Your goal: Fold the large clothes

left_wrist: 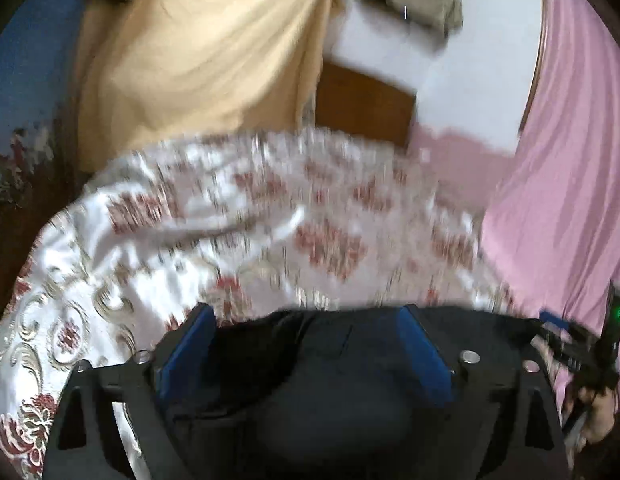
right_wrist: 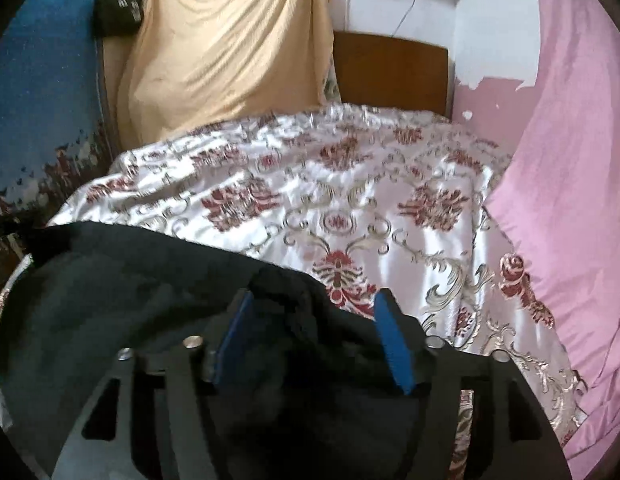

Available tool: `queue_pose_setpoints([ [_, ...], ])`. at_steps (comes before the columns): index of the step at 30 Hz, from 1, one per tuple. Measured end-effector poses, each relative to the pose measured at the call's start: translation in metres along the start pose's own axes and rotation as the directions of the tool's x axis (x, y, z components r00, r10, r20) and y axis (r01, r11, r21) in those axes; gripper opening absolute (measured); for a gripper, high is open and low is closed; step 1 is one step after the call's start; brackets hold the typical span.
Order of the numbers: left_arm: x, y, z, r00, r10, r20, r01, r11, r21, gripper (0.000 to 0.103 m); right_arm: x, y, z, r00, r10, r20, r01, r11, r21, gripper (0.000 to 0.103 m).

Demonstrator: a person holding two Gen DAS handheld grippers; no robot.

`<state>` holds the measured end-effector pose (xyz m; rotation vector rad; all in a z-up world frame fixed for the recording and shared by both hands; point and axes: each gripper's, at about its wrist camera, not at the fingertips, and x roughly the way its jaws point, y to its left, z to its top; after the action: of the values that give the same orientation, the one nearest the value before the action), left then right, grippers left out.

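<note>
White satin bedspread with red flowers (right_wrist: 350, 200) covers the bed, beside a hanging pink sheet (right_wrist: 570, 160) and a tan cloth (right_wrist: 230, 60). At its near edge lies the black garment (right_wrist: 110, 300). The left gripper (left_wrist: 310, 320) and right gripper (right_wrist: 314, 304) both stand spread, dark fabric lying loose between their blue pads (right_wrist: 390, 340).

Floral bedspread (right_wrist: 350, 208), yellow drape (right_wrist: 230, 52), pink sheet (right_wrist: 570, 160), black bag (right_wrist: 118, 8)

left tool (left_wrist: 310, 344): jaws wide | right tool (right_wrist: 316, 340): jaws apart
</note>
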<state>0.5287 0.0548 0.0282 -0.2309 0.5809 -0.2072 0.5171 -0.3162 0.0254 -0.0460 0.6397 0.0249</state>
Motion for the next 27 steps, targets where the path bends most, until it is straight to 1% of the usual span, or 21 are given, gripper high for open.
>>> queue_pose_setpoints([
  [1, -0.008, -0.002, 0.001, 1.000, -0.003, 0.009, 0.003, 1.000, 0.000, 0.093, -0.008, 0.001, -0.001, 1.000, 0.005, 0.011, -0.005, 1.000, -0.002, 0.063],
  [3, -0.017, -0.008, 0.000, 1.000, -0.017, 0.003, 0.017, 1.000, 0.010, 0.093, -0.022, 0.004, -0.005, 0.999, 0.024, 0.021, -0.024, 1.000, -0.007, 0.070],
  [5, -0.027, -0.017, -0.009, 0.999, -0.042, -0.002, 0.042, 0.999, 0.032, 0.094, -0.035, 0.009, -0.011, 0.998, 0.049, 0.029, -0.048, 0.999, -0.014, 0.075],
  [8, -0.038, -0.032, -0.028, 0.997, -0.077, -0.026, 0.079, 0.995, 0.062, 0.096, -0.052, 0.016, -0.026, 0.995, 0.090, 0.041, -0.090, 0.996, -0.005, 0.080],
  [12, -0.051, -0.051, -0.067, 0.990, -0.131, -0.045, 0.135, 0.985, 0.109, 0.099, -0.067, 0.024, -0.054, 0.985, 0.164, 0.053, -0.166, 0.986, 0.030, 0.087],
  [14, -0.051, -0.061, -0.085, 0.986, -0.152, -0.065, 0.159, 0.979, 0.127, 0.100, -0.066, 0.029, -0.067, 0.978, 0.206, 0.045, -0.208, 0.978, 0.036, 0.087],
  [16, -0.043, -0.069, -0.097, 0.982, -0.160, -0.097, 0.174, 0.972, 0.158, 0.100, -0.059, 0.036, -0.076, 0.973, 0.231, 0.020, -0.231, 0.973, 0.013, 0.087],
  [19, -0.024, -0.077, -0.106, 0.983, -0.121, -0.140, 0.149, 0.966, 0.211, 0.100, -0.043, 0.048, -0.084, 0.972, 0.234, -0.023, -0.234, 0.972, -0.034, 0.087],
  [21, -0.015, -0.080, -0.106, 0.986, -0.086, -0.143, 0.120, 0.960, 0.253, 0.100, -0.031, 0.051, -0.084, 0.973, 0.229, -0.029, -0.230, 0.971, -0.067, 0.087],
  [23, -0.006, -0.082, -0.104, 0.990, -0.059, -0.130, 0.095, 0.951, 0.295, 0.102, -0.023, 0.053, -0.079, 0.977, 0.213, -0.026, -0.215, 0.973, -0.087, 0.087],
  [25, 0.006, -0.081, -0.095, 0.991, -0.041, -0.124, 0.077, 0.952, 0.296, 0.103, -0.015, 0.057, -0.071, 0.979, 0.204, -0.026, -0.206, 0.974, -0.094, 0.087],
  [27, 0.017, -0.080, -0.086, 0.991, -0.008, -0.135, 0.047, 0.956, 0.289, 0.103, -0.004, 0.059, -0.061, 0.985, 0.173, -0.027, -0.175, 0.979, -0.108, 0.087],
])
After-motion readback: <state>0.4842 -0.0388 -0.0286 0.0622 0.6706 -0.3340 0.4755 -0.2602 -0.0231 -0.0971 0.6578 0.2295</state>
